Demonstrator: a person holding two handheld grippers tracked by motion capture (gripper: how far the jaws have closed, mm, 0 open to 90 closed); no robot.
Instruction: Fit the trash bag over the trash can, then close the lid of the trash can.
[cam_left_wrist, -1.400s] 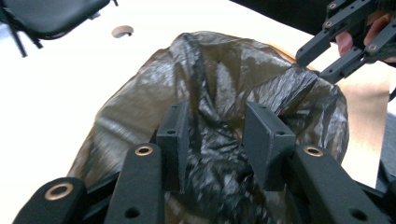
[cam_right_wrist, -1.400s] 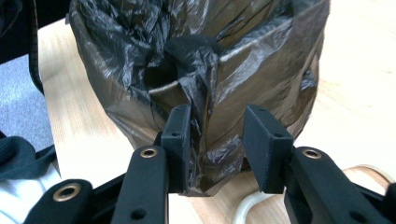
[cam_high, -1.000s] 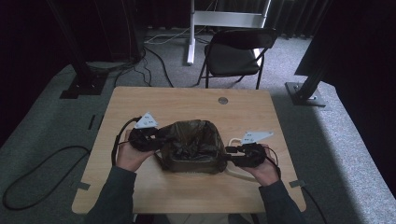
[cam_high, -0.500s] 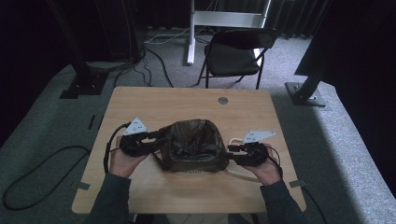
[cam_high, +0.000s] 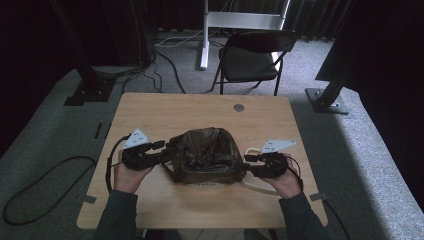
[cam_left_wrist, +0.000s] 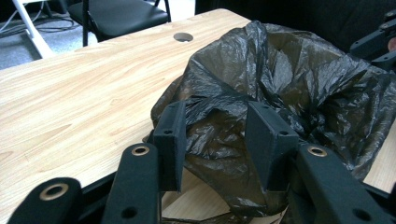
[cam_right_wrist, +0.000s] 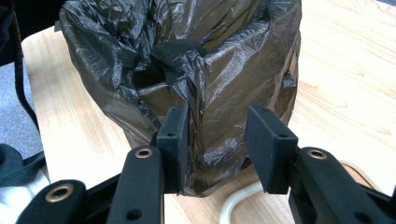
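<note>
1. The black plastic bag (cam_high: 206, 156) is seen mid-table (cam_high: 150, 110).
2. Left gripper (cam_left_wrist: 215, 135): jaws are held apart, bag film bunched between.
3. Right gripper (cam_right_wrist: 215, 140): jaws are spread apart at the bag's wall.

Black bag (cam_high: 206, 155) bulks mid-table (cam_high: 150, 110), between left gripper (cam_high: 161, 148) and right gripper (cam_high: 247, 160); blocks straight passage between them. Far half of table is bare wood, open for a pass, apart from a small hole (cam_high: 238, 107) near far edge. Near strip before the bag is open. Pale handle loop (cam_high: 255, 185) lies by right gripper. Chair (cam_high: 250, 60) stands beyond far edge.
</note>
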